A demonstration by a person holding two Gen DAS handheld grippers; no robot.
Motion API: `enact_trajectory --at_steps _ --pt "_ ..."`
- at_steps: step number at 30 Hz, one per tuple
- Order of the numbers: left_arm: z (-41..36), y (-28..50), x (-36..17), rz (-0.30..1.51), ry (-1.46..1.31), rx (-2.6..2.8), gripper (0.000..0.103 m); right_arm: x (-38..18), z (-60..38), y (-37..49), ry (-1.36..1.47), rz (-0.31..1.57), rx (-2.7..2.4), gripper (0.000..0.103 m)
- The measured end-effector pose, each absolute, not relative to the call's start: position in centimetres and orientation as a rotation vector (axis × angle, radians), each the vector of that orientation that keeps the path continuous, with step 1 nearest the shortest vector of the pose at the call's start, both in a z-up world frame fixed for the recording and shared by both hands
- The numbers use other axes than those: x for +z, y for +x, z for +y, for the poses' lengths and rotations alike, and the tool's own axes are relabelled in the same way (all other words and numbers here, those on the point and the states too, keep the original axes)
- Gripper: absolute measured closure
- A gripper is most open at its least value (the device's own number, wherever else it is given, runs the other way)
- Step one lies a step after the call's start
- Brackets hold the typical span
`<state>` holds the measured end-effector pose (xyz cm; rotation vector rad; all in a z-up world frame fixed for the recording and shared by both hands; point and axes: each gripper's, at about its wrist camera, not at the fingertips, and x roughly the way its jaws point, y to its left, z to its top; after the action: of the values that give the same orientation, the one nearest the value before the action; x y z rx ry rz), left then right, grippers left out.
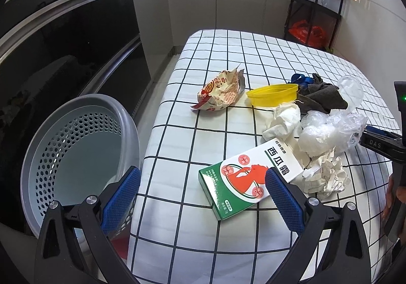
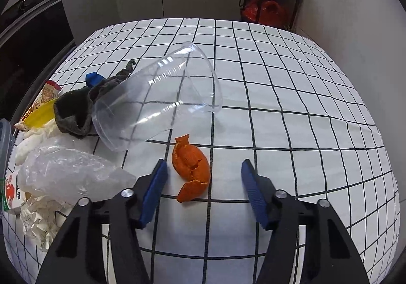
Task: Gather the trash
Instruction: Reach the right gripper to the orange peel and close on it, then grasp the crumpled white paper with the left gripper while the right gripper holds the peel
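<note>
The right tool point(image 2: 204, 182) hangs with its blue ribbed pads spread wide and nothing between them, low over the table with the white, black-gridded cloth point(image 2: 291, 96). The curled, matte orange peel point(image 2: 191, 170) lies on the cloth between the pads, nearer the left one. To take it well, I would centre the pads on its thickest, domed part, lower until they nearly brush the cloth, then close gently: peel is thin and brittle, and it looks cracked near the lower end.

Just beyond the peel lies a clear, thin-walled plastic cup point(image 2: 157, 101) on its side, mouth away from the tool, its base against a dark grey fuzzy cloth point(image 2: 73, 109). Left of the peel sits a crinkled translucent plastic bag point(image 2: 68, 172), soft and springy.

The left tool point(image 1: 201, 189) is likewise wide open and empty, one pad over the corner of the flat green-and-white cardboard box point(image 1: 243, 177). Beyond the box lie crumpled white paper point(image 1: 327, 177), a shallow yellow plastic lid point(image 1: 272, 93) and a crushed printed snack wrapper point(image 1: 220, 91). Left of the box, beside the table's edge, stands the grey perforated plastic basket point(image 1: 76, 147), the likely place for the trash
</note>
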<state>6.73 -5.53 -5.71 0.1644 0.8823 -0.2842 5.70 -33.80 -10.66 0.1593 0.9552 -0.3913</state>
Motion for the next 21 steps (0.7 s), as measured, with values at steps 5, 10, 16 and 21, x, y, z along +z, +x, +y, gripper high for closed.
enact_trajectory --at_steps 5,10,16,21 --pt "-5.4 6.4 -5.3 0.874 0.166 -0.315 0.007 -9.6 -33.3 4.8 0.190 0.933 -0.346 0.077" --pt "-5.1 6.0 -4.9 0.863 0.174 -0.354 0.007 -8.0 -33.4 3.1 0.228 0.901 -0.340 0.077" --pt "-5.1 5.1 -5.3 0.874 0.150 -0.380 0.007 -6.6 -33.0 0.3 0.237 0.882 -0.375 0.077" --pt "-6.6 3.3 -5.0 0.858 0.111 -0.399 0.007 -5.5 -32.9 -2.0 0.289 0.850 -0.388 0.077"
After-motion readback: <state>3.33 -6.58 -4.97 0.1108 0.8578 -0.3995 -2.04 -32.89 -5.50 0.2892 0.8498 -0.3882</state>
